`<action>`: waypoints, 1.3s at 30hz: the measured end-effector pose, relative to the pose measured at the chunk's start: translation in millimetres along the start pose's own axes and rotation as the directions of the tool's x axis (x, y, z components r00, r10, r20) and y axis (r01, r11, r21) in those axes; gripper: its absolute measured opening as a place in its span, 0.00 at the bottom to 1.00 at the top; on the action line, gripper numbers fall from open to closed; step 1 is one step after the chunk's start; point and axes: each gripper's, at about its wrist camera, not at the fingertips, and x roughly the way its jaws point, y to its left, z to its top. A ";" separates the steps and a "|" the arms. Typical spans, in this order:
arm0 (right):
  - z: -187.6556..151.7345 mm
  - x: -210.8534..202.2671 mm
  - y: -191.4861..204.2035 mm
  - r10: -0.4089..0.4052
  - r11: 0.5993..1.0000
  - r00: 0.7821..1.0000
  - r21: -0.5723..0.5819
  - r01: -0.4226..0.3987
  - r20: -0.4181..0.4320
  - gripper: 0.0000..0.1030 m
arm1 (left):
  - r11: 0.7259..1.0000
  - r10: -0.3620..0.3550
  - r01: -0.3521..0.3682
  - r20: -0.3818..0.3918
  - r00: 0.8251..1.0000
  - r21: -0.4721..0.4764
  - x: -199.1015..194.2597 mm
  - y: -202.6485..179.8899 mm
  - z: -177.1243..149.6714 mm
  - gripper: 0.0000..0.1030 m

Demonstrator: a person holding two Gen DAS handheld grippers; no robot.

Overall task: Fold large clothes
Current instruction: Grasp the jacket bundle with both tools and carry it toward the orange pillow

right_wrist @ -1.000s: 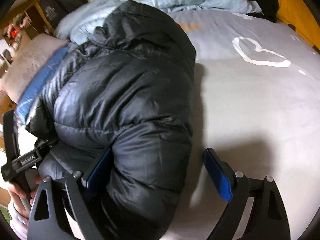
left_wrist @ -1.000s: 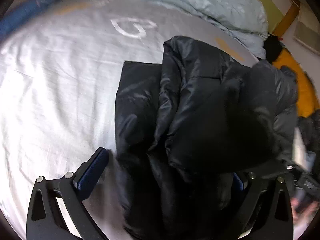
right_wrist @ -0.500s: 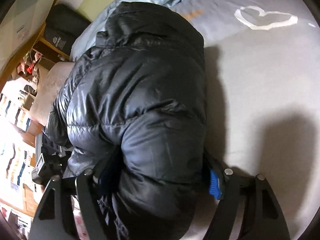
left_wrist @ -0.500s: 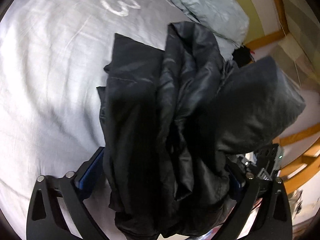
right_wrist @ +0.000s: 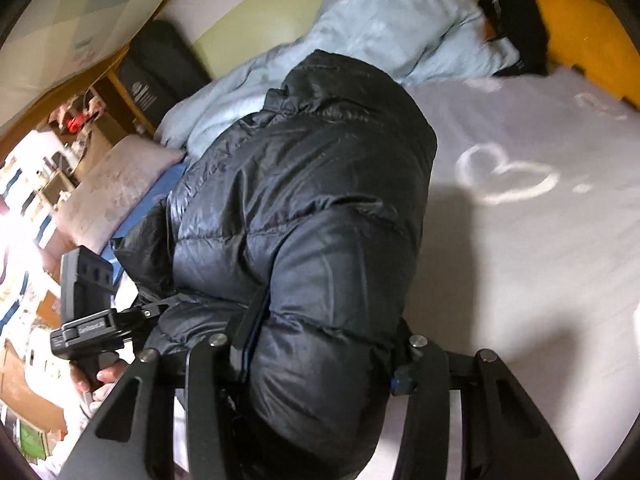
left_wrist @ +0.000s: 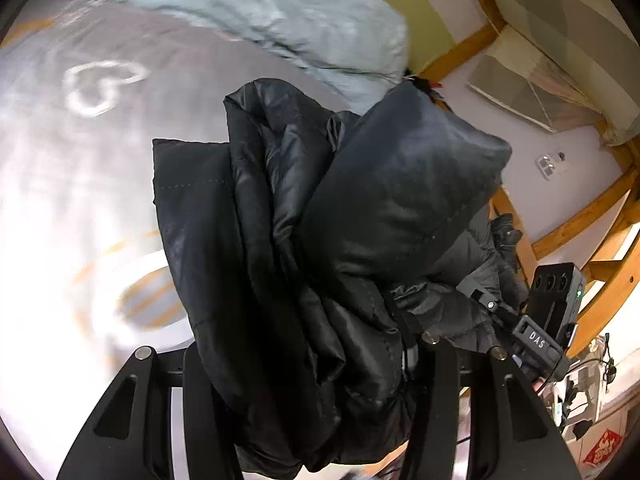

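Black quilted puffer jacket hung bunched above the grey bedsheet, gripped from both ends. Left gripper and right gripper were each closing, jaws partly drawn in and pressing jacket folds between them.

Each wrist camera looked steeply down along its tongs, very close to the jacket. Both views shared the jacket, the bed and the duvet.

Grey bedsheet with white heart print; pale-blue duvet; yellow cushion.
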 end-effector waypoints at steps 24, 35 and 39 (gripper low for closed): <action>56.1 -148.6 -271.9 -0.327 0.931 0.906 0.257 0.259 0.270 0.43 | 0.924 -0.119 0.134 -0.065 0.991 0.359 286.0 -259.2 61.8 0.49; 42.1 -125.5 -298.3 -0.533 0.831 0.831 0.283 0.479 0.160 0.50 | 0.922 0.072 -0.067 0.001 0.997 0.380 328.4 -230.4 37.0 0.71; 49.0 -126.2 -286.7 -0.617 0.782 0.768 0.245 0.574 0.171 0.57 | 0.866 0.145 -0.193 0.139 0.980 0.462 293.7 -234.6 27.0 0.78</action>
